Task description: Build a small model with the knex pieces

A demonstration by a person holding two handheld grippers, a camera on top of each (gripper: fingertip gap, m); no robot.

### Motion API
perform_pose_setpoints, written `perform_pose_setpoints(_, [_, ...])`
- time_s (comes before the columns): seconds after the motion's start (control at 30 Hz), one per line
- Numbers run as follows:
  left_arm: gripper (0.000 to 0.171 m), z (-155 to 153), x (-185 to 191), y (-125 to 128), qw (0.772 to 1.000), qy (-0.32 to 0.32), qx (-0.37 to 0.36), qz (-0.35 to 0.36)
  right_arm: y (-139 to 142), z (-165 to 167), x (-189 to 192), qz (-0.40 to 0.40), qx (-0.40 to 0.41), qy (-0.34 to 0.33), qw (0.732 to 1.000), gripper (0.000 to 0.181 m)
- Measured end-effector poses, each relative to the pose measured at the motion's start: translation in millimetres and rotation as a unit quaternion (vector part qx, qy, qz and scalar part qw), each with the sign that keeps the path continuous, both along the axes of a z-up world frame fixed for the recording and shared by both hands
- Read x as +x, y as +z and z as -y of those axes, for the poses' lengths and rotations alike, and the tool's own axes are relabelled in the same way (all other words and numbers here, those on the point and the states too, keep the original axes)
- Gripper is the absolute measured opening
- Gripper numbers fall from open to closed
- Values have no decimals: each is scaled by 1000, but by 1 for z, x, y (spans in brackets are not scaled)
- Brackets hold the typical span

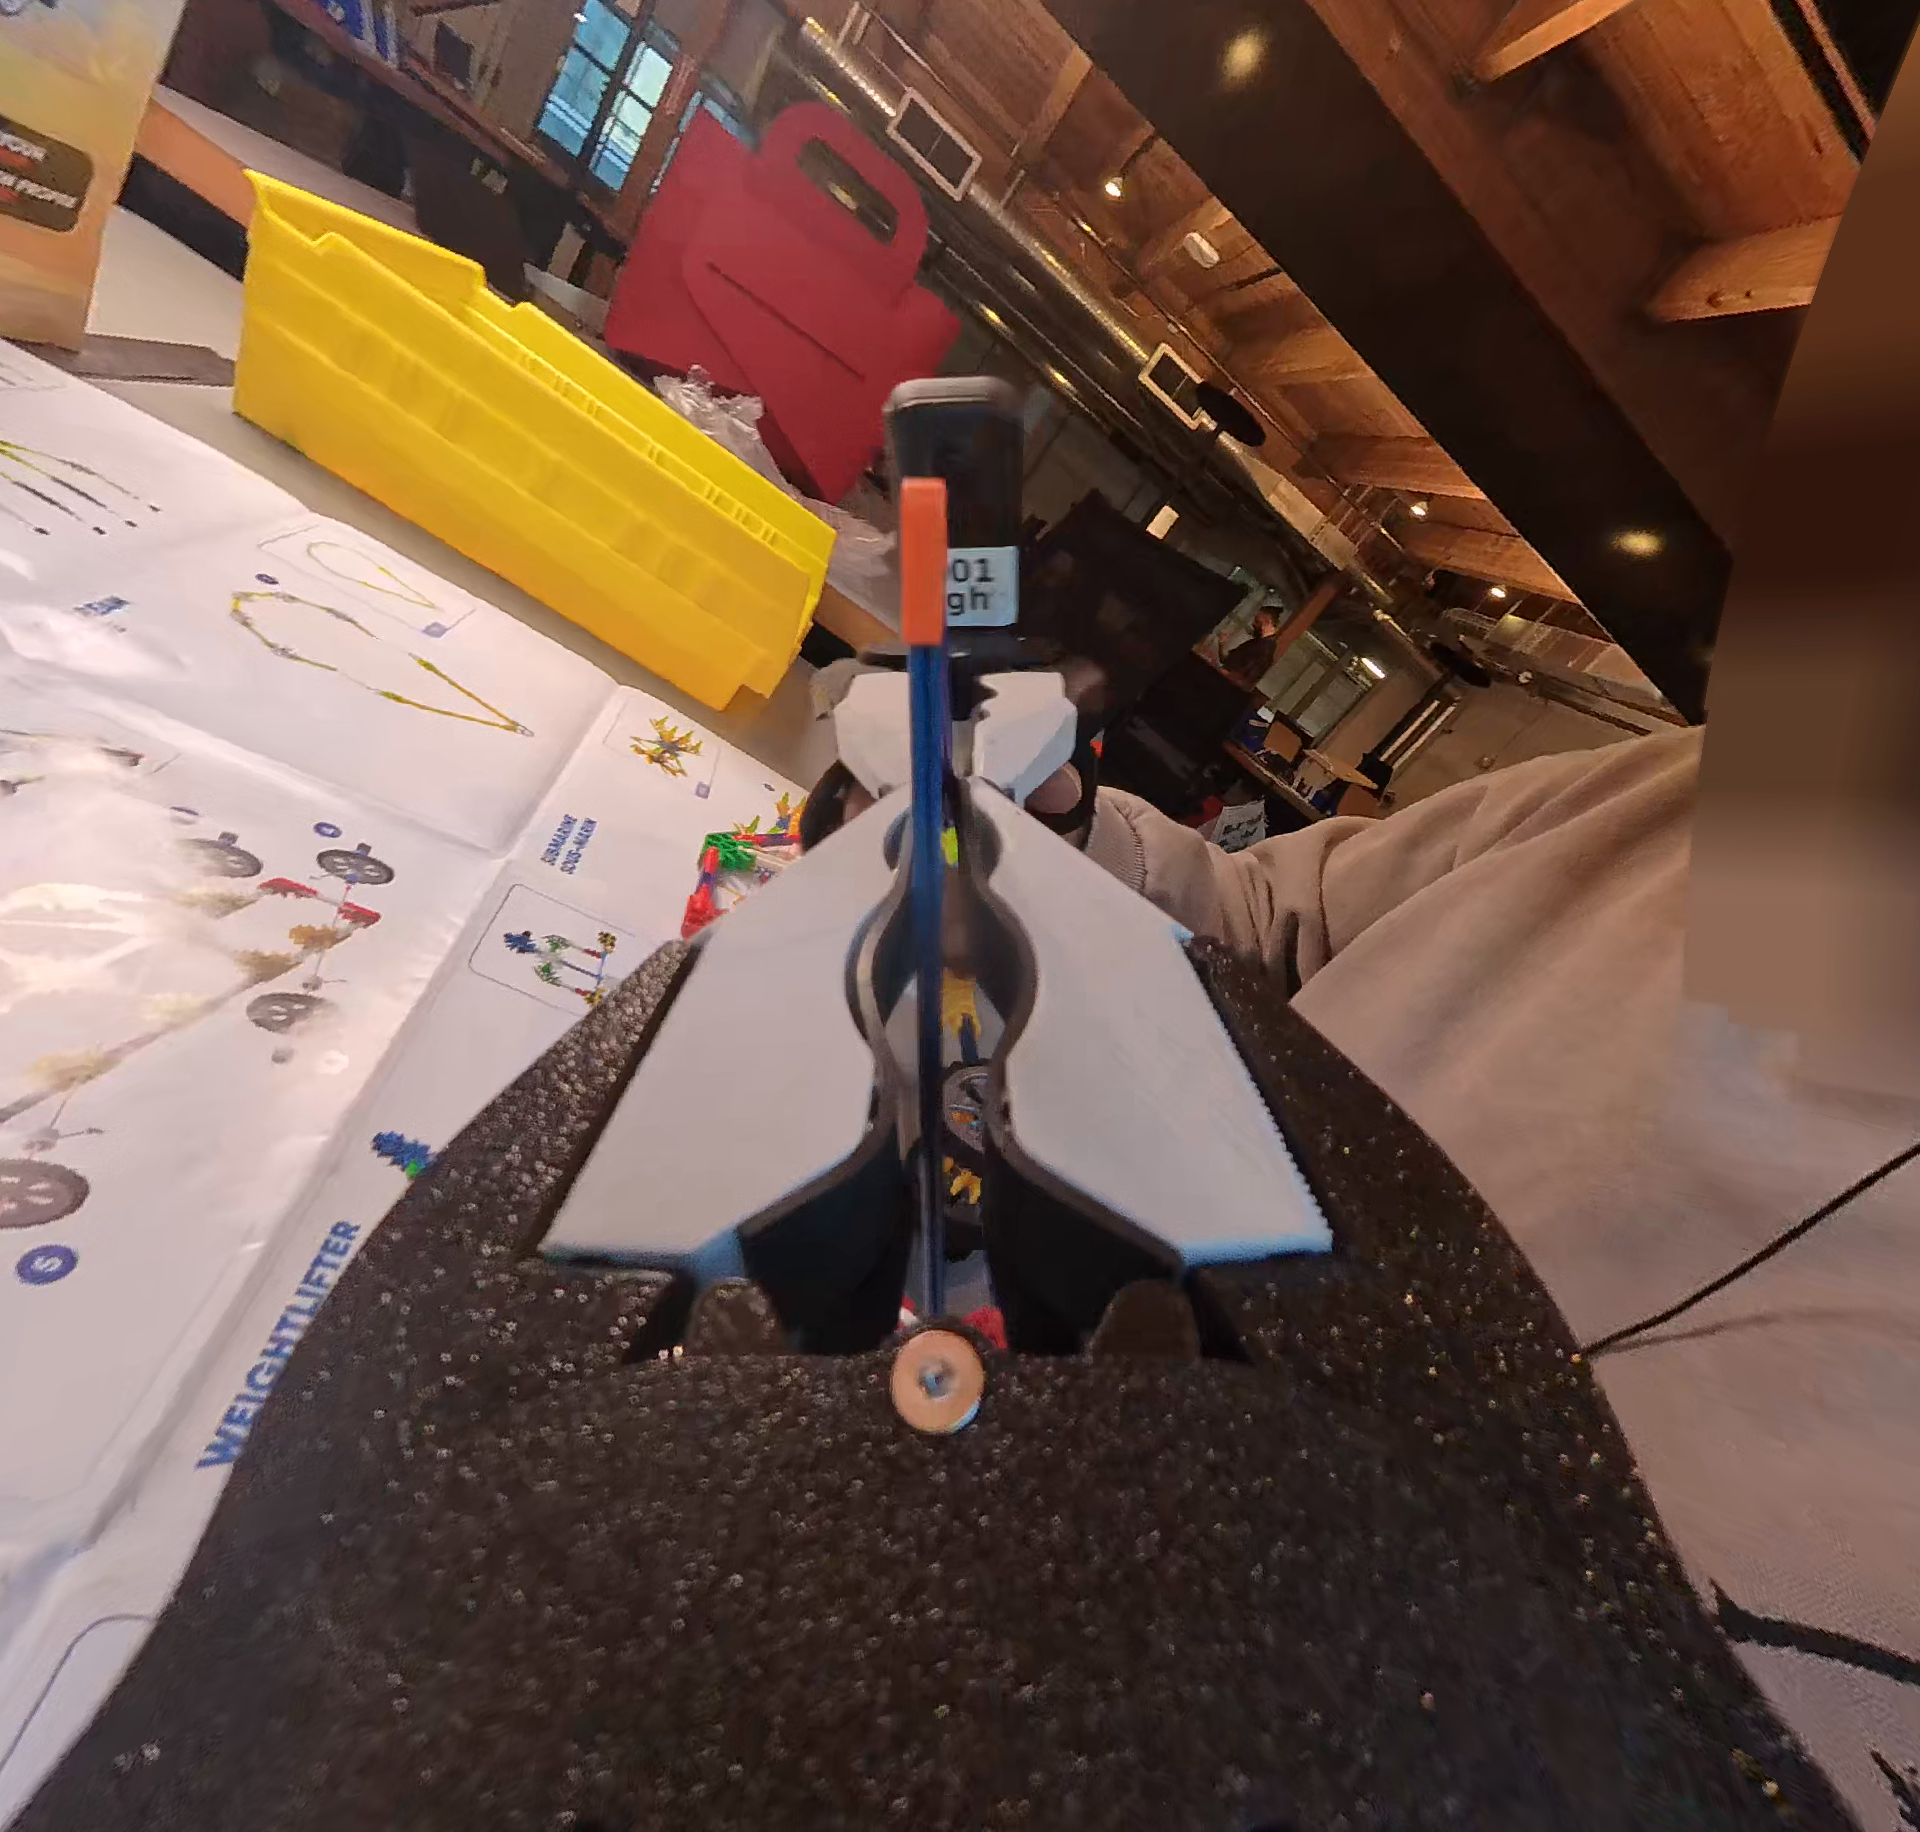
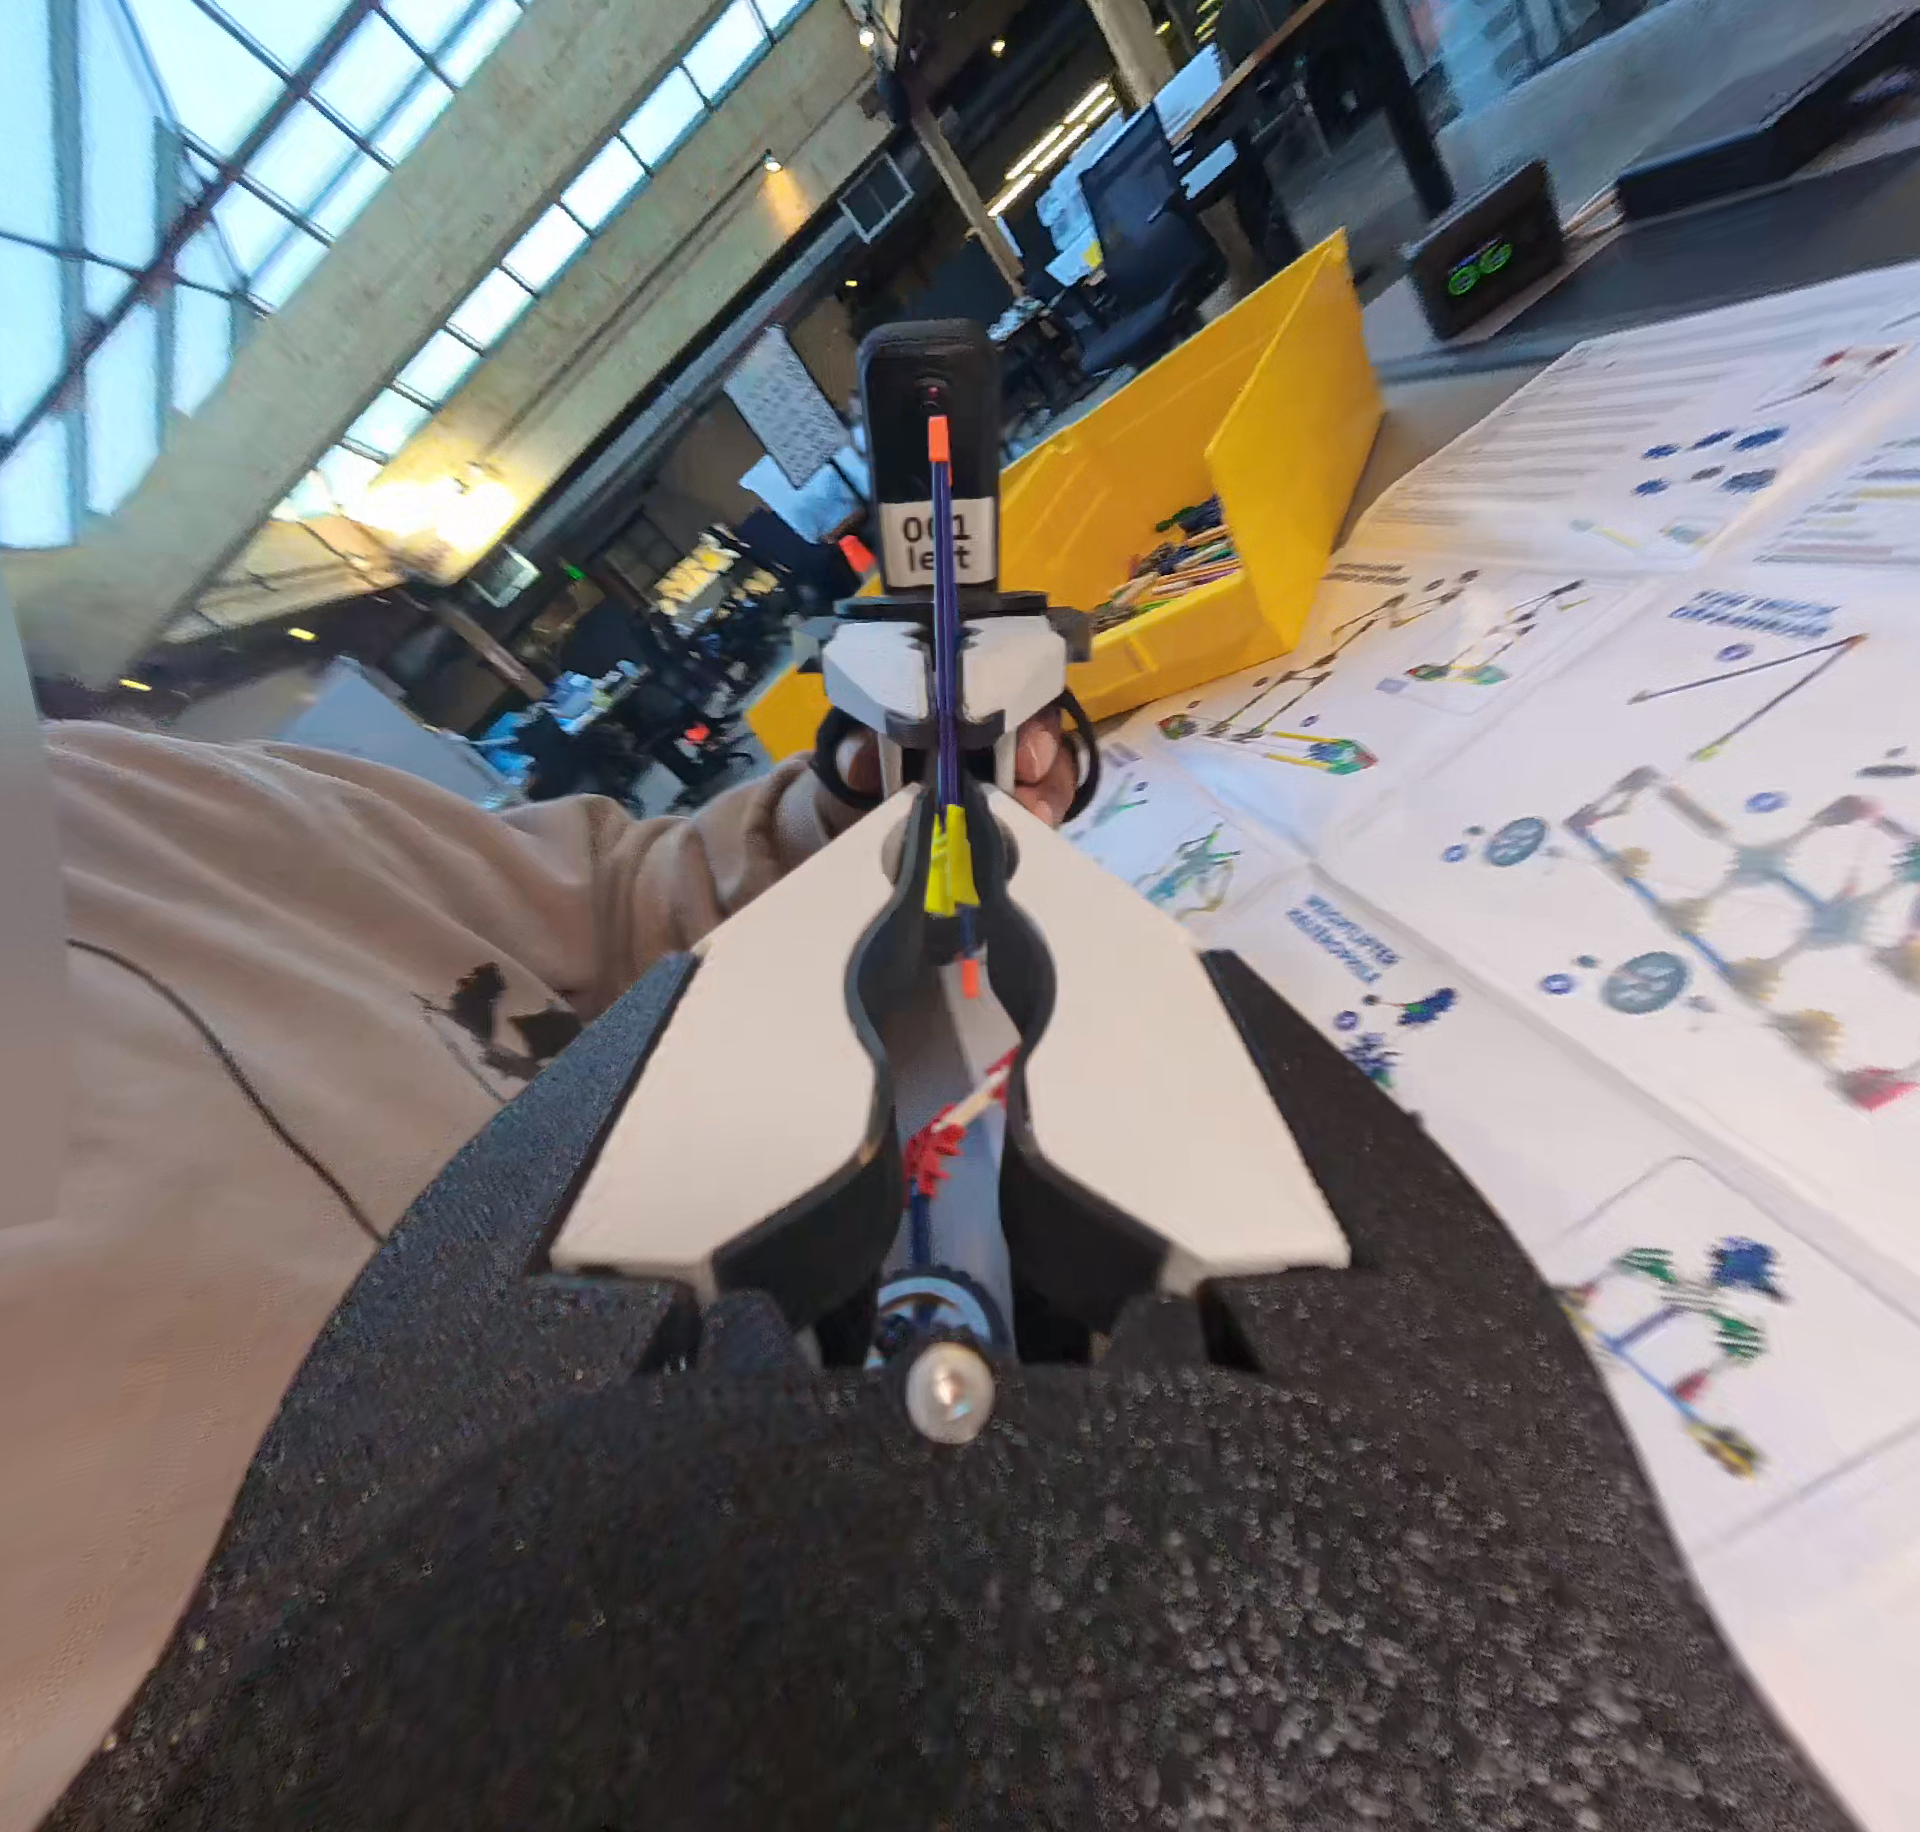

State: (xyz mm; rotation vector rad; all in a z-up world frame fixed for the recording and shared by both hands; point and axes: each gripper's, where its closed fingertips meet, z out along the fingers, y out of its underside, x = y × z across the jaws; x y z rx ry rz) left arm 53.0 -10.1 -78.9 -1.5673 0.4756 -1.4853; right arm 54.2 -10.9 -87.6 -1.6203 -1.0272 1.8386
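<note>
My two grippers face each other tip to tip above a printed instruction sheet (image 1: 260, 847). In the left wrist view my left gripper (image 1: 932, 806) is shut on a thin blue rod (image 1: 925, 743) that runs forward to an orange end piece (image 1: 922, 561). The right gripper (image 1: 951, 733) shows just beyond it. In the right wrist view my right gripper (image 2: 948, 811) is shut on the same blue rod (image 2: 943, 639), with a yellow connector (image 2: 951, 863) on it just behind the fingertips. The rod passes through the left gripper (image 2: 940, 686) to an orange tip (image 2: 938, 437).
A yellow bin (image 1: 520, 473) stands on the table and holds several building pieces (image 2: 1174, 567). A red cardboard carrier (image 1: 790, 296) stands behind it. A small colourful model (image 1: 738, 857) lies on the sheet (image 2: 1558, 847). A person's beige sleeve (image 1: 1455, 899) is close by. Only a small space, under 4 cm, lies between the two pairs of fingers. From either gripper's tips it is about 20 centimeters to the small colourful model (image 1: 738, 857).
</note>
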Motion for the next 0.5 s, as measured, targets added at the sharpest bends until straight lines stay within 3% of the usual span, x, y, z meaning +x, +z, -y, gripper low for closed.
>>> perform_pose_setpoints(0.1, [0, -17, -11, -14, 997, 56, -36, -46, -10, -18, 4, 65, 173, -71, 980, 24])
perform_pose_setpoints(0.27, [0, -27, -16, -27, 988, 100, -78, -92, -31, -30, 0, 172, 410, -135, 886, 27])
perform_pose_setpoints(0.4, [0, -28, -12, -27, 985, 109, -94, -94, -47, -34, -5, 204, 437, -142, 864, 8])
perform_pose_setpoints(0.5, [7, -23, -10, -18, 989, 93, -61, -94, -43, -28, -7, 176, 376, -123, 902, 8])
